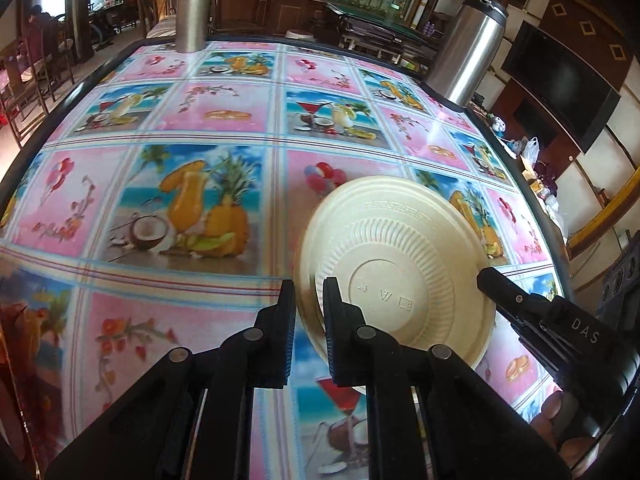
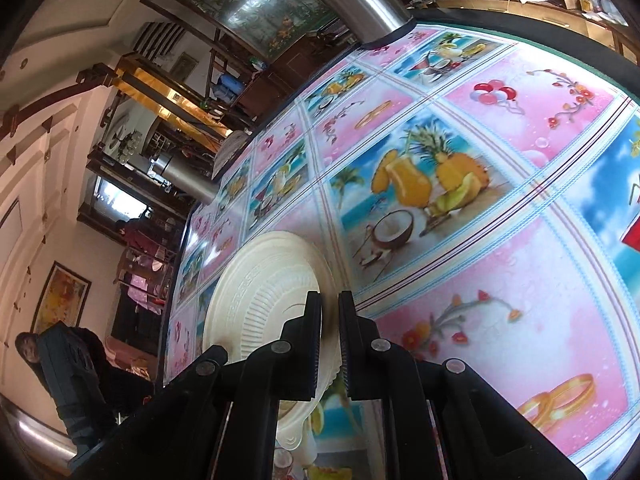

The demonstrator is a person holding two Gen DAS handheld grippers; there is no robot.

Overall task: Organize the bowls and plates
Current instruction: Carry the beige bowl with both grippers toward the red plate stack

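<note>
Cream plates (image 1: 394,264) clamped by left claw (image 1: 310,292) and right claw (image 2: 330,308); steel flasks (image 1: 466,48) far behind.

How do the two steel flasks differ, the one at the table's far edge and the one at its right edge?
The far flask is bare steel right to its top; the right flask has a black lid. The far flask looks slimmer, the right flask stouter, though it is also nearer the camera. Both are upright steel cylinders.
</note>
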